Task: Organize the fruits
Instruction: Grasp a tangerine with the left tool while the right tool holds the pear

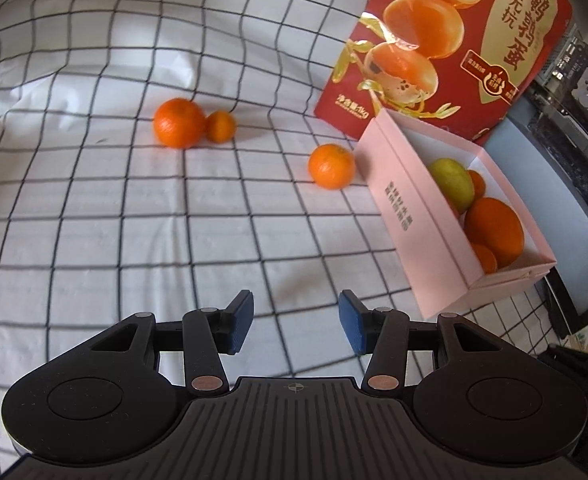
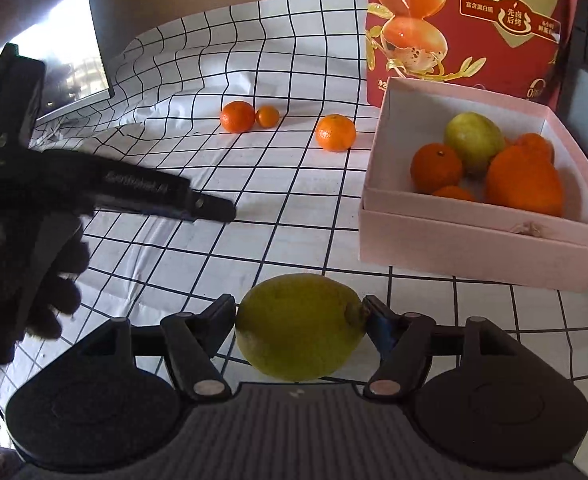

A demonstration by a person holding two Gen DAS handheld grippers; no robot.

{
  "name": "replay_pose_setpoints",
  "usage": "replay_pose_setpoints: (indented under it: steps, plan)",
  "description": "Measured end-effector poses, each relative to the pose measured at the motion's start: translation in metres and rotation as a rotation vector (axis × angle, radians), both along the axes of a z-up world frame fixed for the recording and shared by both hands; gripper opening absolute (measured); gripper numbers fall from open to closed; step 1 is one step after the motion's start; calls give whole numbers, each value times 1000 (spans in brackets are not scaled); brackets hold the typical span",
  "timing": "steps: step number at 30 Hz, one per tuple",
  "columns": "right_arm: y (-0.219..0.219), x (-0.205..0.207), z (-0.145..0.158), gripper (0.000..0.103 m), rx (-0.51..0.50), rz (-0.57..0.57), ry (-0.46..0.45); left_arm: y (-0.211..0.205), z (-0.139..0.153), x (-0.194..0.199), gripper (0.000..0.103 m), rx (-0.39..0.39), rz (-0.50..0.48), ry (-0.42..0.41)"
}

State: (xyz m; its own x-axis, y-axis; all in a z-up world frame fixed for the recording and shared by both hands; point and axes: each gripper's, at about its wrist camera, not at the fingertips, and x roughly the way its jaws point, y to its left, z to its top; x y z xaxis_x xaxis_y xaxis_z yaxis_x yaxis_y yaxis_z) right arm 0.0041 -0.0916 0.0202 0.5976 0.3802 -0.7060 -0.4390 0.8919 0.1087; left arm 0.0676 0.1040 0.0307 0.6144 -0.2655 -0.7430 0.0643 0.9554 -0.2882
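My right gripper (image 2: 299, 314) is shut on a yellow-green lemon (image 2: 299, 326), held just in front of the pink box (image 2: 473, 236). That box holds a green lemon (image 2: 473, 142), a mandarin (image 2: 435, 168), a large orange (image 2: 523, 182) and more citrus. Three loose fruits lie on the checked cloth: an orange (image 1: 179, 123) touching a small mandarin (image 1: 221, 126), and another orange (image 1: 331, 166) close to the pink box (image 1: 413, 216). My left gripper (image 1: 294, 320) is open and empty above bare cloth, well short of those fruits. It also shows in the right wrist view, where the left gripper's fingers (image 2: 214, 206) point toward the box.
A tall red snack bag (image 1: 453, 40) stands right behind the box. A dark monitor (image 2: 74, 40) sits at the cloth's far left edge. Computer hardware (image 1: 573, 80) crowds the right side. A gloved hand (image 2: 54, 280) holds the left gripper.
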Motion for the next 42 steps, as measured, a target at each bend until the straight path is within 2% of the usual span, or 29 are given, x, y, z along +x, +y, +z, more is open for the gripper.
replay_pose_setpoints:
  steps: [6, 13, 18, 21, 23, 28, 29, 32, 35, 38, 42]
  plan:
    - [-13, 5, -17, 77, 27, -42, 24, -14, 5, 21, 52, 45, -46, -34]
    - [-6, -4, -25, 83, -30, -24, -46, -35, 21, 73, 52, 60, -115, -122]
    - [2, -12, -30, 83, -97, -7, -96, -64, 12, 109, 52, 209, -148, -115]
    - [1, -14, -30, 84, -94, -8, -104, -73, 3, 122, 52, 268, -183, -90]
    - [0, -14, -29, 84, -94, -7, -103, -76, -3, 127, 56, 294, -194, -74]
    - [-4, -15, -28, 84, -93, -15, -106, -74, -16, 135, 57, 289, -200, -40]
    - [-5, -16, -28, 84, -92, -17, -107, -75, -17, 134, 57, 299, -205, -55]
    - [-7, -17, -29, 85, -90, -22, -110, -74, -16, 132, 49, 288, -214, -66]
    - [-8, -18, -28, 85, -90, -24, -112, -72, -14, 129, 48, 300, -199, -69]
    - [-9, -17, -28, 85, -90, -19, -109, -65, -8, 115, 48, 297, -179, -78]
    - [-8, -16, -27, 86, -90, -17, -108, -46, -2, 82, 48, 232, -140, -78]
